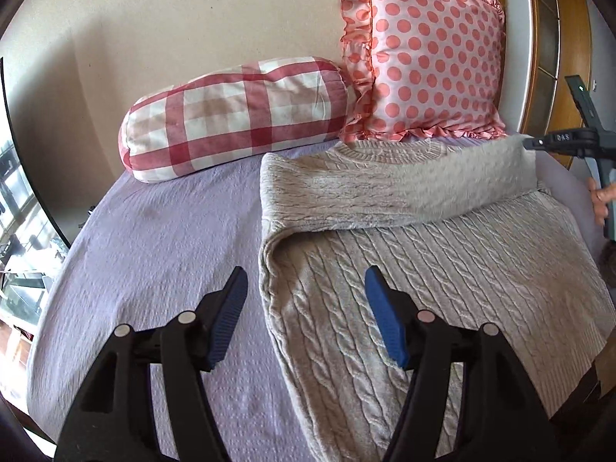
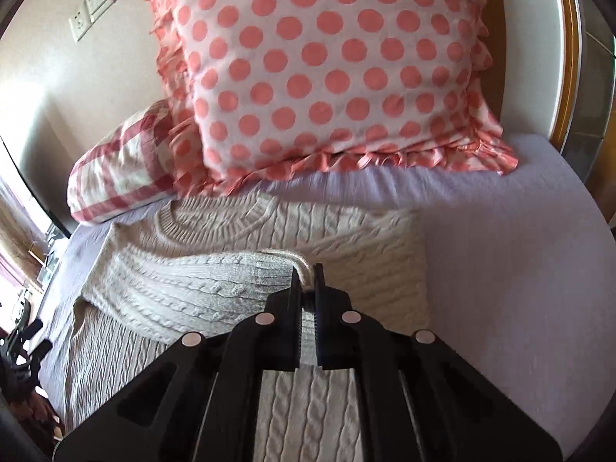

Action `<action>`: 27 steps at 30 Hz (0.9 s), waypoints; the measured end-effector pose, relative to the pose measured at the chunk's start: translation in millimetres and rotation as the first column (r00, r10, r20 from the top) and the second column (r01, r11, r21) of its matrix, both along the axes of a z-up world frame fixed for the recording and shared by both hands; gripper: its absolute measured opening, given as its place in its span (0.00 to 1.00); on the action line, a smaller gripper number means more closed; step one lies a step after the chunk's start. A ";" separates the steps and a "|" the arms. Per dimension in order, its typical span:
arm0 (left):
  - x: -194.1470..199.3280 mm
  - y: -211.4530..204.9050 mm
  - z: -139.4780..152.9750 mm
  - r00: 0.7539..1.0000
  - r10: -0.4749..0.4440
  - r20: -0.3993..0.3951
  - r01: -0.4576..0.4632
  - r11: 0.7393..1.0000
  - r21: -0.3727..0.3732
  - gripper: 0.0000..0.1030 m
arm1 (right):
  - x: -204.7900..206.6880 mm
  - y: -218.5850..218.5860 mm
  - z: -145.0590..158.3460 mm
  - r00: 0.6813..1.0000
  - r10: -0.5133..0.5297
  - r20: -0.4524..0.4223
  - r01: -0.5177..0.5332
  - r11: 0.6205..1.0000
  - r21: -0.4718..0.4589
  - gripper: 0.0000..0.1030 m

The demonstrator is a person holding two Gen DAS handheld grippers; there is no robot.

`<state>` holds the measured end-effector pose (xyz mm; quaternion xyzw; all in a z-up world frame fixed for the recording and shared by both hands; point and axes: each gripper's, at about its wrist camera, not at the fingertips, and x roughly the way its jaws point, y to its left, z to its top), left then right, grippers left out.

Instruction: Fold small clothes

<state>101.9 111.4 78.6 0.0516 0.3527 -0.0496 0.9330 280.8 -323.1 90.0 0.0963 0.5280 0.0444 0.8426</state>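
Note:
A grey cable-knit sweater (image 1: pixel 442 269) lies on the lilac bedspread (image 1: pixel 161 238), collar toward the pillows. One sleeve (image 1: pixel 385 192) is folded across the chest. My left gripper (image 1: pixel 306 288) is open, blue pads wide apart, hovering over the sweater's left edge. My right gripper (image 2: pixel 307 275) is shut on the sleeve's cuff (image 2: pixel 300 260), held just above the sweater body (image 2: pixel 300 404). The right gripper also shows in the left wrist view (image 1: pixel 554 140) at the sweater's far right shoulder.
A red-checked bolster (image 1: pixel 238 115) and a pink polka-dot pillow (image 1: pixel 427 50) lean on the wall behind the sweater. The wooden headboard (image 1: pixel 573 38) is at the right. The pillow fills the right wrist view (image 2: pixel 327 69). Bedspread lies right of the sweater (image 2: pixel 519 269).

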 end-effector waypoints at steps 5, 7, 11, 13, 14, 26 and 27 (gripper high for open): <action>-13.2 9.3 -12.6 0.998 -0.003 -0.064 -0.002 0.997 -0.081 0.61 | 27.9 -11.1 -65.5 0.981 -0.074 -0.181 0.064 0.996 -0.062 0.06; -23.1 17.4 -14.6 0.997 -0.007 -0.083 -0.004 0.991 -0.132 0.65 | 17.7 -23.1 -52.9 0.982 -0.118 -0.145 0.118 0.993 -0.014 0.14; -47.9 30.5 -20.6 0.993 -0.046 -0.106 0.019 0.969 -0.248 0.71 | -36.1 -43.1 -4.8 0.989 -0.144 -0.044 0.148 0.984 0.101 0.57; -58.3 32.5 -26.5 0.991 -0.060 -0.121 0.023 0.959 -0.281 0.71 | -72.7 -47.7 4.5 0.991 -0.121 -0.056 0.127 0.985 0.113 0.56; -62.6 32.5 -30.2 0.989 -0.064 -0.131 0.023 0.956 -0.294 0.71 | -91.5 -50.8 5.2 0.990 -0.117 -0.072 0.126 0.985 0.122 0.56; -112.2 13.9 -48.6 0.980 -0.070 -0.187 -0.004 0.930 -0.368 0.66 | -240.8 -50.4 -2.1 0.982 -0.101 -0.162 0.154 0.918 0.365 0.40; -117.2 12.3 -48.4 0.980 -0.059 -0.189 -0.013 0.933 -0.361 0.62 | -249.1 -47.0 -2.1 0.984 -0.080 -0.162 0.140 0.906 0.399 0.35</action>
